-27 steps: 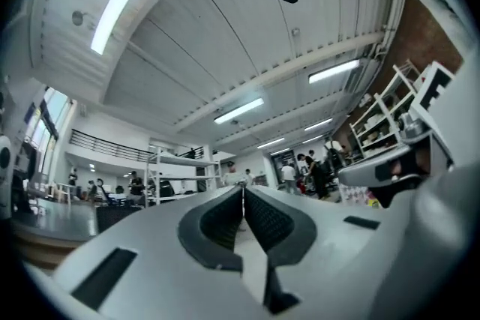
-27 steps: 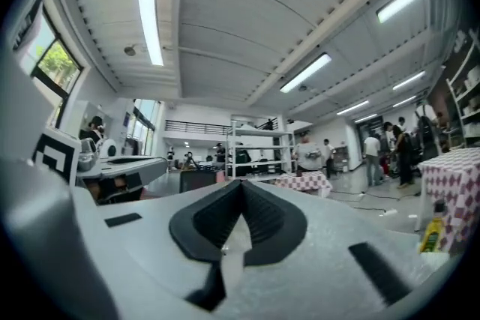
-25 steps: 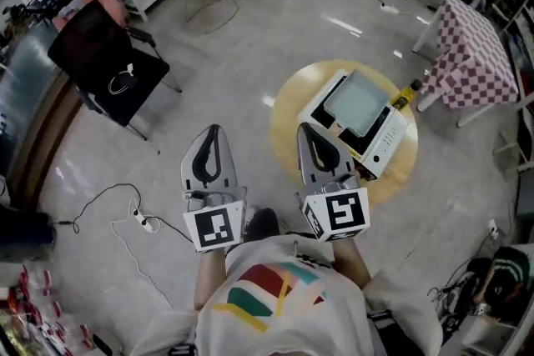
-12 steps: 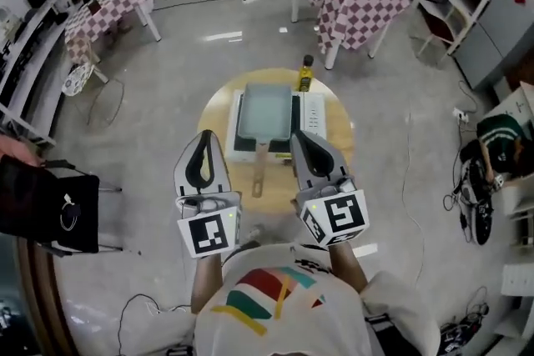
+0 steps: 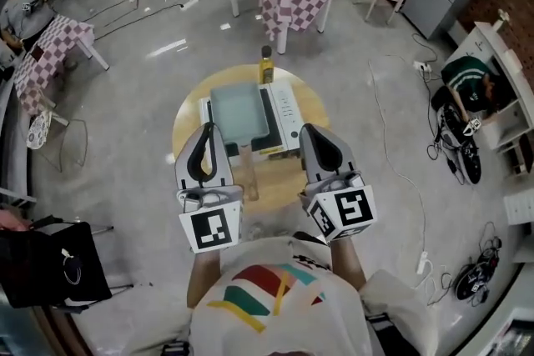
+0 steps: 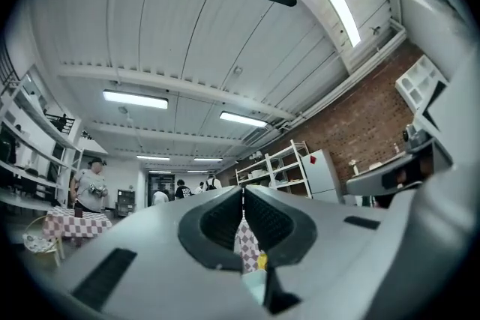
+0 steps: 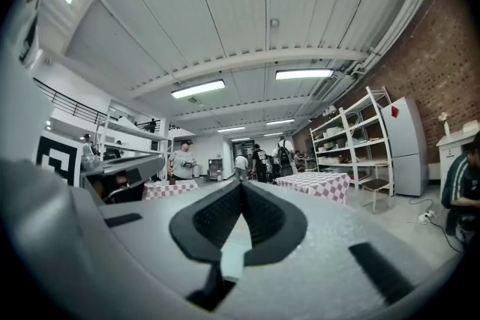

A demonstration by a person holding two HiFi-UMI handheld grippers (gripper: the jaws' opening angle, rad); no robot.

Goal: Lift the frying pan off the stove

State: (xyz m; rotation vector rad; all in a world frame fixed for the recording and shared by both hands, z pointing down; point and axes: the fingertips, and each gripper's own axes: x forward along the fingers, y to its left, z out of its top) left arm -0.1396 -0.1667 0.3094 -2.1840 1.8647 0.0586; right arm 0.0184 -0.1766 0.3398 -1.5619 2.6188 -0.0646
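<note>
The pale grey-green rectangular frying pan (image 5: 239, 111) sits on the flat white stove (image 5: 289, 106), which stands in the middle of the round pale wooden desk (image 5: 185, 122). Its tan handle (image 5: 247, 171) reaches toward the near edge, so it can be taken from the person's side. A small yellow bottle with a dark cap (image 5: 266, 64) stands at the far edge of the desk, just beyond the stove and clear of any path to the pan.

The left tool (image 5: 209, 134) is held above the near left part of the desk and the right tool (image 5: 312, 134) above the near right, with the handle lying between them. Neither touches anything. The left gripper view shows the left tool's jaws pressed together with nothing between them, and the right gripper view shows the same for the right tool. Both point out into the room rather than down, which suggests an approach stance, not a reach. Lifting looks not yet begun: one tool would need to open and drop to the handle.
</note>
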